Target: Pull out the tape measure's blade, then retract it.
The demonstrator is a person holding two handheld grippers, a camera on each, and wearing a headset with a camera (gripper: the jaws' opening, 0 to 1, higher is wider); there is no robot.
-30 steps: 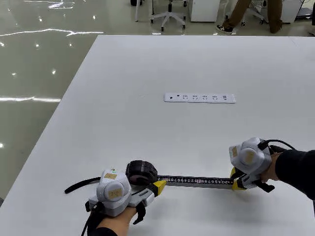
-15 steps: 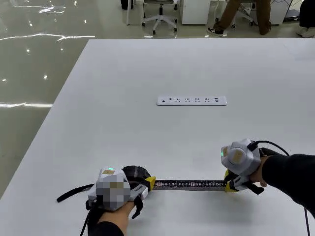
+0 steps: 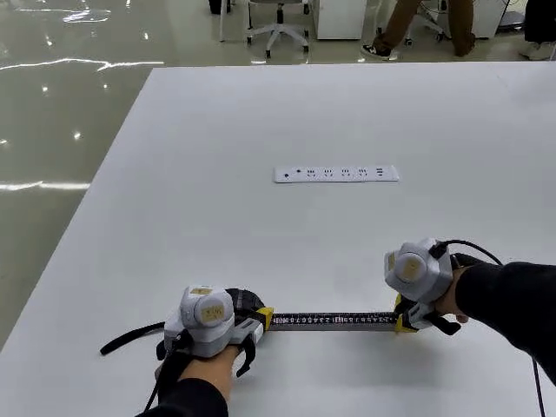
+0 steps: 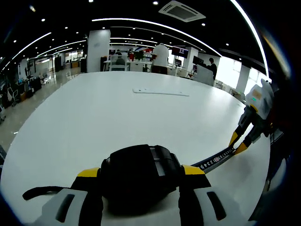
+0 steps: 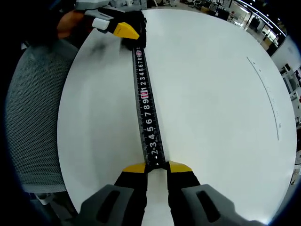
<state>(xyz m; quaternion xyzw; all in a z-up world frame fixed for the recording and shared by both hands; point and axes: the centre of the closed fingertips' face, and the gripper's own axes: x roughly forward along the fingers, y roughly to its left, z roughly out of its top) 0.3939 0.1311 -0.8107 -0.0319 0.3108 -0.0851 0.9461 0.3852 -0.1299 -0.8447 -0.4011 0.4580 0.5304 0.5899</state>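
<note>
The black tape measure case (image 4: 141, 172) lies on the white table near its front edge, clamped between the yellow-tipped fingers of my left gripper (image 3: 252, 320), which is shut on it. A dark blade (image 3: 334, 321) with white numbers runs from the case rightward to my right gripper (image 3: 401, 323). In the right gripper view the blade (image 5: 146, 113) stretches away toward the case (image 5: 135, 28), and my right gripper (image 5: 156, 168) is shut on the blade's end. A black wrist strap (image 3: 130, 337) trails left of the case.
A white power strip (image 3: 337, 174) lies in the middle of the table (image 3: 261, 122), well beyond the grippers. The table's left edge drops to a shiny floor. Office chairs and people's legs stand past the far edge. A grey mesh chair (image 5: 33, 108) sits near the table's front.
The gap between the two grippers has shrunk and less blade shows between them. The head camera has shifted, so the power strip sits slightly further left.
</note>
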